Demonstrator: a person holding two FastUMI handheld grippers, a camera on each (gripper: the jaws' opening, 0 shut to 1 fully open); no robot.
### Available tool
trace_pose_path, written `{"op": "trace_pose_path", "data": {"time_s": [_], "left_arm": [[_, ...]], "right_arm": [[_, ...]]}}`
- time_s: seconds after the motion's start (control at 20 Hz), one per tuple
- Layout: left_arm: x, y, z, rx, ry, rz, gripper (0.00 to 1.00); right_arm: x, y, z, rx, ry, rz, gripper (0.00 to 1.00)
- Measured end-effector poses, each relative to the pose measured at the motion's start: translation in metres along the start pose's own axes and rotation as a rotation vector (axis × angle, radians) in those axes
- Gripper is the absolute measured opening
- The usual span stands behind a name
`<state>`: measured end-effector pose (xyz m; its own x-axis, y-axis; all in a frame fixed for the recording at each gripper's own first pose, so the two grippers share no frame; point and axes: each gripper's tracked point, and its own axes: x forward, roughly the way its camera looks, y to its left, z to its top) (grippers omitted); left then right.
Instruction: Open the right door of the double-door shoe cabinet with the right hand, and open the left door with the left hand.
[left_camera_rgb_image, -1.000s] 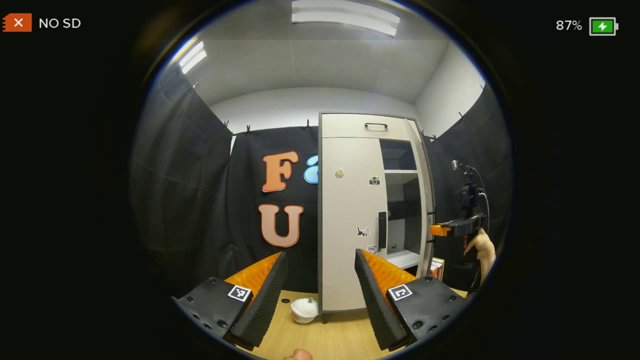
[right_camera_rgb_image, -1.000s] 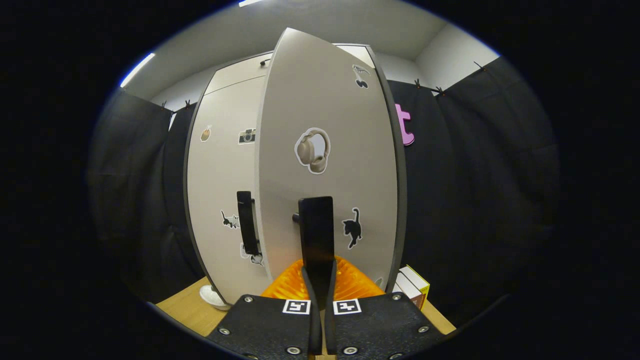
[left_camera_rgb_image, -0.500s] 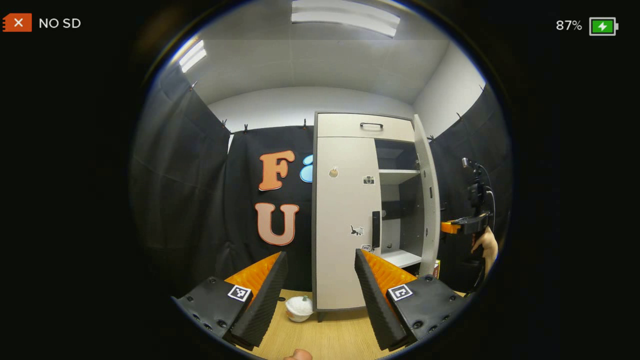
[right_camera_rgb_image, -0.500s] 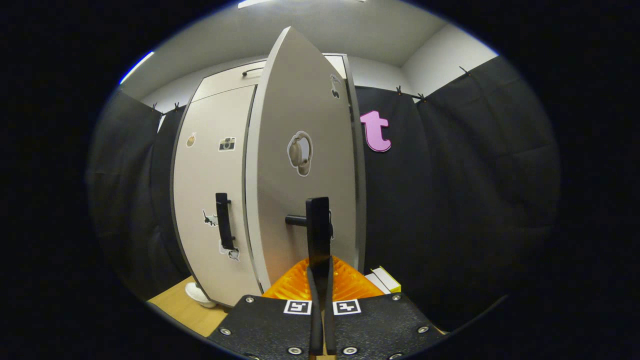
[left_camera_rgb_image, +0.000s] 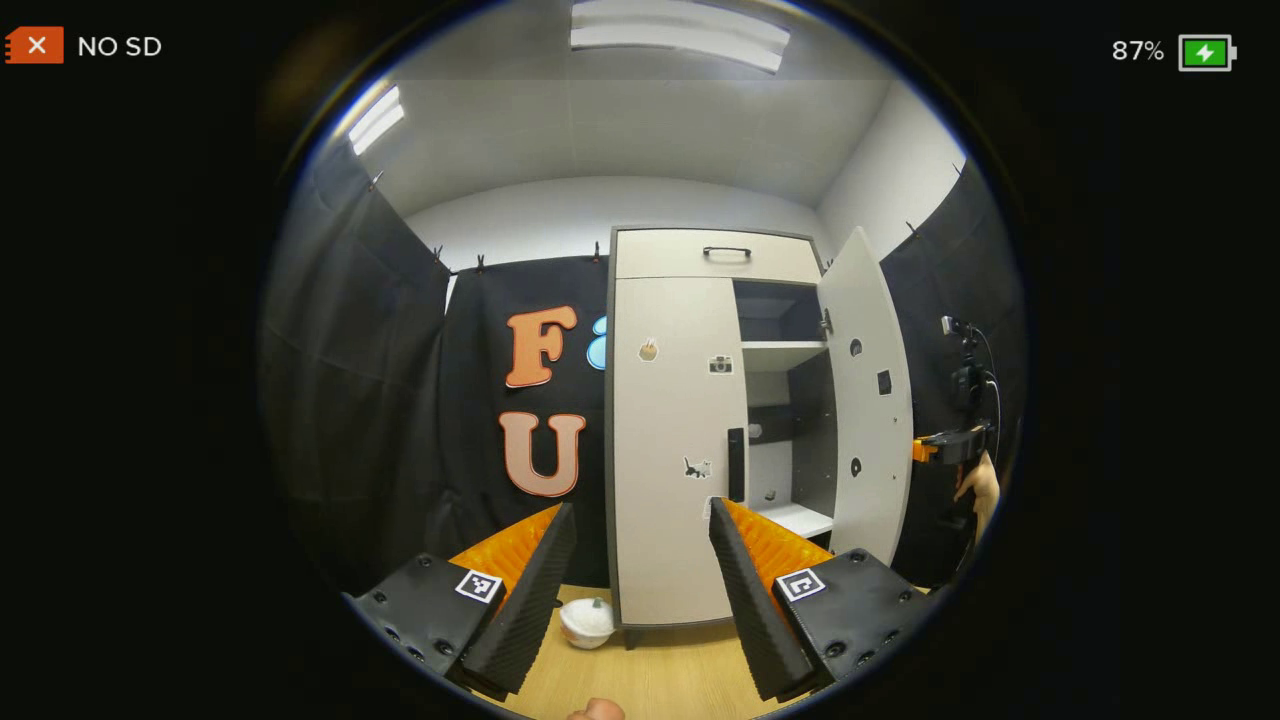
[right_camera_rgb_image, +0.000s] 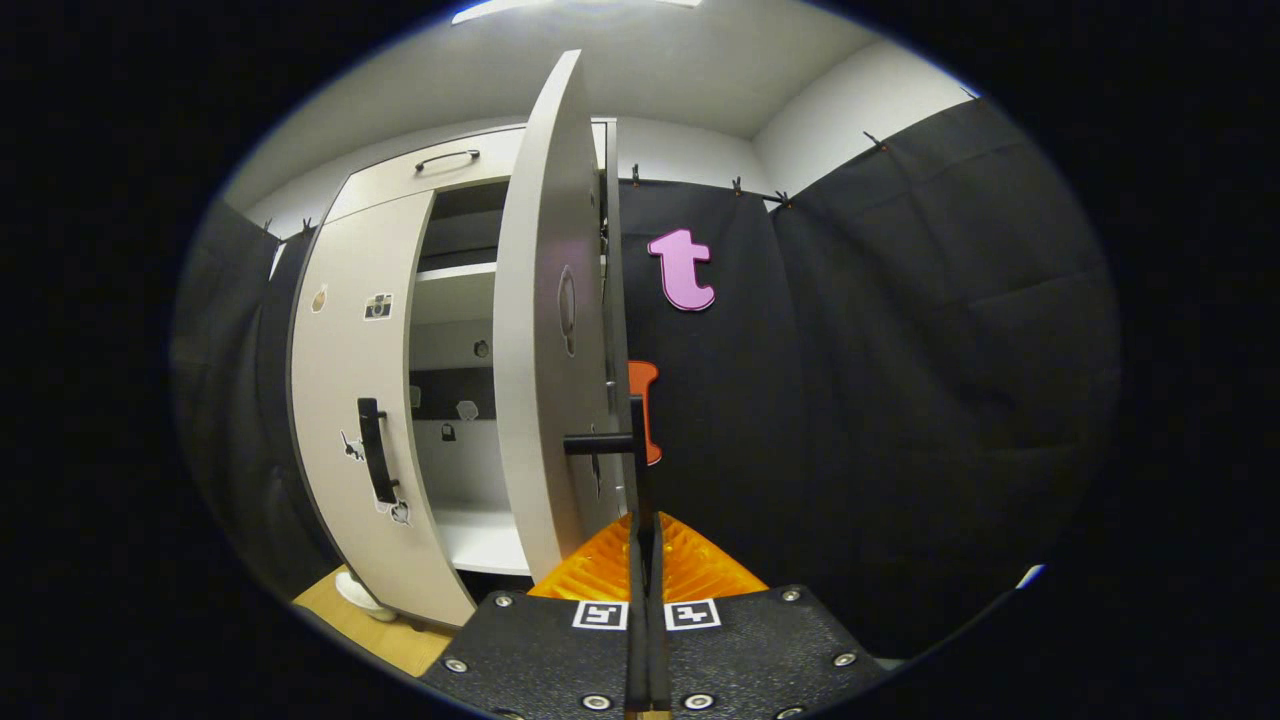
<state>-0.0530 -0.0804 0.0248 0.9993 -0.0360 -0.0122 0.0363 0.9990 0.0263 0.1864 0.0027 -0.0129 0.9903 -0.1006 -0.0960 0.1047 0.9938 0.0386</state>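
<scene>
The pale shoe cabinet (left_camera_rgb_image: 665, 560) stands ahead in the left gripper view. Its left door (left_camera_rgb_image: 665, 450) is closed, with a black vertical handle (left_camera_rgb_image: 735, 465) at its inner edge. Its right door (left_camera_rgb_image: 868, 400) is swung wide open, baring the shelves (left_camera_rgb_image: 785, 350). My left gripper (left_camera_rgb_image: 640, 508) is open and held back from the left door, touching nothing. In the right gripper view the right door (right_camera_rgb_image: 540, 330) shows almost edge-on, and my right gripper (right_camera_rgb_image: 645, 530) is shut on its black handle (right_camera_rgb_image: 636, 450). The left door (right_camera_rgb_image: 350, 400) and its handle (right_camera_rgb_image: 373, 450) lie to the left.
A small white pot (left_camera_rgb_image: 587, 622) sits on the wooden surface (left_camera_rgb_image: 660, 670) by the cabinet's left foot. A drawer with a dark handle (left_camera_rgb_image: 727, 252) tops the cabinet. Black cloth walls close in on both sides. A hand (left_camera_rgb_image: 975, 490) holds the right gripper (left_camera_rgb_image: 945, 447) far right.
The right door has swung steadily wider with the right gripper on its handle, opening up the shelves. The left gripper has stayed open, and the cabinet sits slightly farther left in its view.
</scene>
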Motion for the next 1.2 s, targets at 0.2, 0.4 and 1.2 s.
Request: {"op": "trace_pose_path", "data": {"time_s": [0.2,0.4,1.2], "left_arm": [[0.009,-0.016,0.0,0.008,-0.003,-0.014,0.81],[0.019,-0.032,-0.001,-0.014,0.004,-0.031,0.8],[0.131,-0.118,-0.04,-0.041,0.101,-0.088,0.81]], "right_arm": [[-0.001,0.0,0.0,0.032,-0.004,0.031,0.0],[-0.013,-0.031,0.007,0.024,-0.023,-0.065,0.08],[-0.023,-0.052,0.007,0.055,-0.046,-0.037,0.93]]}}
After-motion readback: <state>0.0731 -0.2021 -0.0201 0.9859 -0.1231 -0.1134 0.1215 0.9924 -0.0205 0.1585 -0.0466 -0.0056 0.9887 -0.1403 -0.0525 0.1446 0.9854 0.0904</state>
